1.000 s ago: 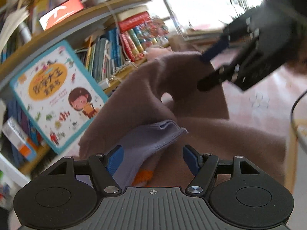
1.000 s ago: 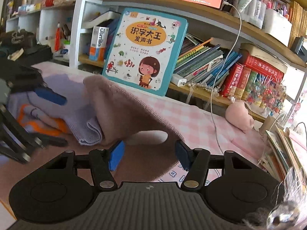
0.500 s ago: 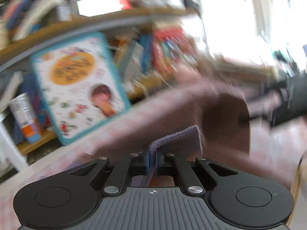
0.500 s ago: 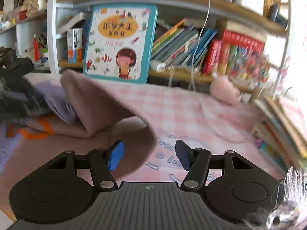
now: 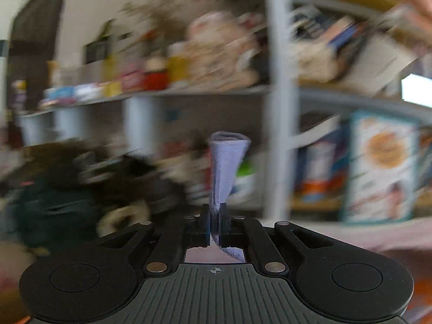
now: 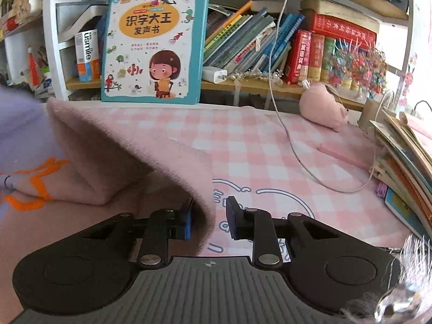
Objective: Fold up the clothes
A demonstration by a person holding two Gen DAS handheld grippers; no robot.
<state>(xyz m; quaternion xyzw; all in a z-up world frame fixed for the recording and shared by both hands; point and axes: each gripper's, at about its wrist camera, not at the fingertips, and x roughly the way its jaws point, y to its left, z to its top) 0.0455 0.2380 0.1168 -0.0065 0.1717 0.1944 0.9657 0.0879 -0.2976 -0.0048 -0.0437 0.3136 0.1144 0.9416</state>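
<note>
— What sort of place is this?
— A home study corner: a desk under a pink checked cloth (image 6: pixel 243 140), backed by wooden shelves (image 6: pixel 270 85) packed with books.
— What marks it as a child's?
— A picture book (image 6: pixel 154 43) with a cartoon girl, a pink plush toy (image 6: pixel 322 106).

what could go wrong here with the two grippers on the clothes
The left gripper pinches only a thin strip of the lavender garment, so a hard pull may slip it free. The right gripper is closing on the pink garment's edge, which sits against one pad only and could be missed. The white cable lying on the checked cloth might snag.
</note>
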